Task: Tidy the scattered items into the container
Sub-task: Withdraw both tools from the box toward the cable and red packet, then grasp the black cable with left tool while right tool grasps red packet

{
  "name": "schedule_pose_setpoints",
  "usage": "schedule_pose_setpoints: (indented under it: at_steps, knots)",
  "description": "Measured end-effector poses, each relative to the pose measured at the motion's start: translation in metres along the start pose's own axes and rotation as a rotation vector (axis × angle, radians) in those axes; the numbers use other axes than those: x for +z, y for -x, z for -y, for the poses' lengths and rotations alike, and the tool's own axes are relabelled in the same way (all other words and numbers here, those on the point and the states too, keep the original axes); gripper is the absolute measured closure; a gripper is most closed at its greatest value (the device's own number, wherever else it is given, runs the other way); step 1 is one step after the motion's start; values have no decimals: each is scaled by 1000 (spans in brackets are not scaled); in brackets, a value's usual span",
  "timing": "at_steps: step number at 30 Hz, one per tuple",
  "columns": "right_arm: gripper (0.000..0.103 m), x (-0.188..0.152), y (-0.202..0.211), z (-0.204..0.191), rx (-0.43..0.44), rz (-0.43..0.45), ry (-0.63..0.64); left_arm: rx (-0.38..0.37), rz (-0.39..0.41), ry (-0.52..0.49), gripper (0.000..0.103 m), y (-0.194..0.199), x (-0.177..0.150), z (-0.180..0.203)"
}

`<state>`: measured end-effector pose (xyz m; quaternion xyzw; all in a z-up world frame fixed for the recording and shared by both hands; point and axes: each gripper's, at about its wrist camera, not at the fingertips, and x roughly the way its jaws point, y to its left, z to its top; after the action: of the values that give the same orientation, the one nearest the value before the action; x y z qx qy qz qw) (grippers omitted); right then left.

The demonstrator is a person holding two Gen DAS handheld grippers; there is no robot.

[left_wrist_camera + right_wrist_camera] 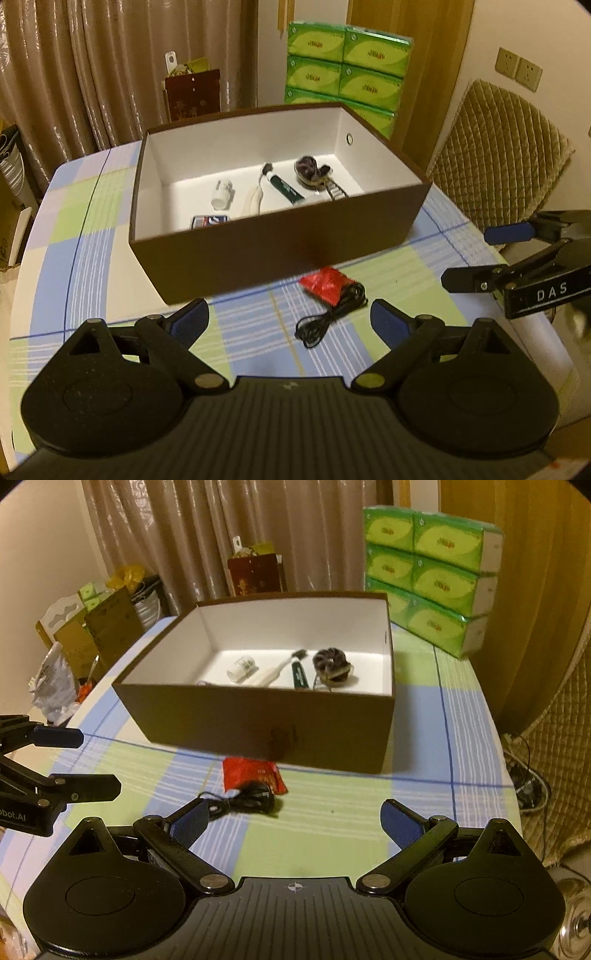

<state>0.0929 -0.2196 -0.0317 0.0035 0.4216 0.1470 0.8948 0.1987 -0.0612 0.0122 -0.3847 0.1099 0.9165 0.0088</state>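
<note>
Counter (pixel 92 229) under a checked cloth, blue, green and white. Brown box (pixel 280 251) with white lining sits mid-counter; inside lie a white bottle (pixel 222 192), a toothbrush (pixel 255 195), a green tube (pixel 288 189), a dark scrunchie (pixel 308 166) and a small blue item at the near wall. Left gripper (pixel 290 319) low over the counter, jaws wide, nothing between them. Right gripper (pixel 295 823) likewise, jaws wide and bare. Outside the box, just before its front wall: red packet (pixel 251 773), with a coiled black cable (pixel 255 797) touching its near edge.
</note>
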Motion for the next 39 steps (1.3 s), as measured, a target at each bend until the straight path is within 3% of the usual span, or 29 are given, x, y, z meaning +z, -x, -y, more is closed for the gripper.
schedule_pose_setpoints:
  at_steps: [13,24,39]
  knots:
    - [6,-17,-9,6,-9,-49,-26,-14,-62,-1,11,-12,-21,13]
    - [6,-19,-25,12,-16,-79,-43,-17,-69,-17,11,-27,-24,15]
    - [6,-28,-62,37,-43,-170,-99,-91,-99,-120,26,-77,-37,15]
